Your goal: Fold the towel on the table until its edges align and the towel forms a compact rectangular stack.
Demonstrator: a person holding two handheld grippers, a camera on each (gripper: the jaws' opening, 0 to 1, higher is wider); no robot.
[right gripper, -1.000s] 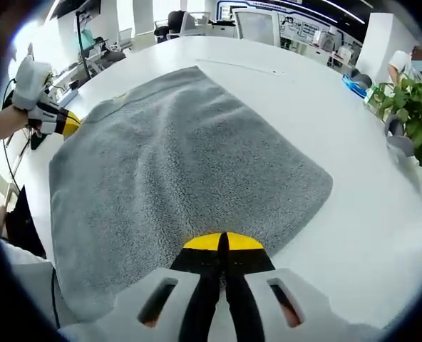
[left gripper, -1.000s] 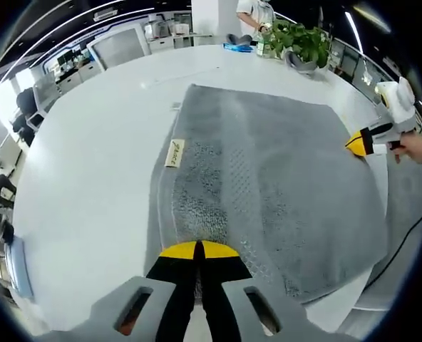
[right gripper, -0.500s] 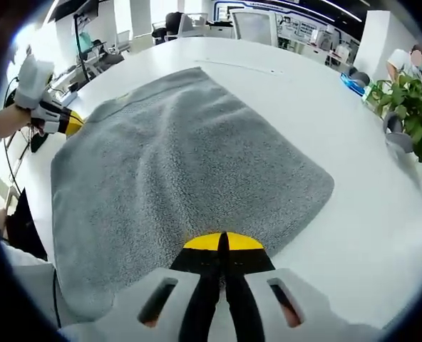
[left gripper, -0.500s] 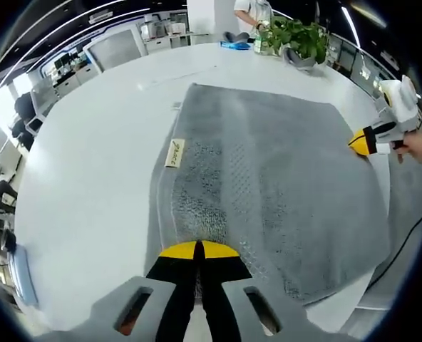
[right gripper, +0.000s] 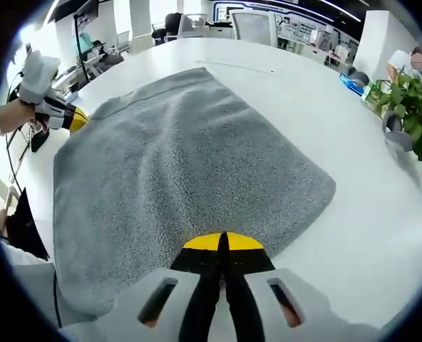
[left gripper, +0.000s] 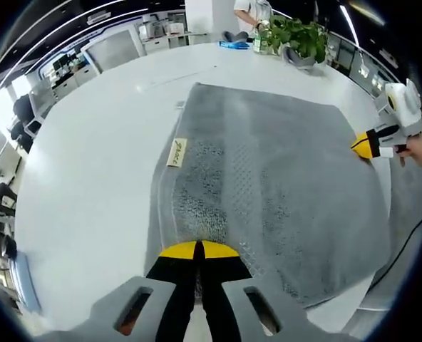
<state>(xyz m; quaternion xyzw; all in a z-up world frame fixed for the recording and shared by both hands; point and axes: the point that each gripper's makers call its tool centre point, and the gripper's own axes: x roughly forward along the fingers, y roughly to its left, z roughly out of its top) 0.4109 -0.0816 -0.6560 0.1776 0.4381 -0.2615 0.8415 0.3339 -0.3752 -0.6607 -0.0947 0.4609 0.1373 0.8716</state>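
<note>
While the one grey towel (left gripper: pixel 268 185) lies spread on the white tabletop (left gripper: pixel 90 178), both tools are pinched onto its edges. From the left gripper view, the left tool (left gripper: pixel 197 251) has its yellow-tipped jaws pressed together with no gap, clamping the near hem of the towel. From the right gripper view, the right tool (right gripper: pixel 222 244) is likewise closed tight, its jaws meeting on the near edge of the cloth. Each tool shows from the other's side too: the right one sits at the towel's far right corner in the left gripper view, gripped by a hand (left gripper: pixel 418 148), and the left one sits at the far left corner in the right gripper view.

One small cream label (left gripper: pixel 175 152) is sewn near the towel's left edge; there is writing on it, but it is too small to read. A woven band of pattern runs along the towel beside it.

At the far end of the tabletop stands one potted plant (left gripper: pixel 300 41), with a blue item (left gripper: pixel 237 46) just beside it. A person (left gripper: pixel 254 13) stands behind them.
</note>
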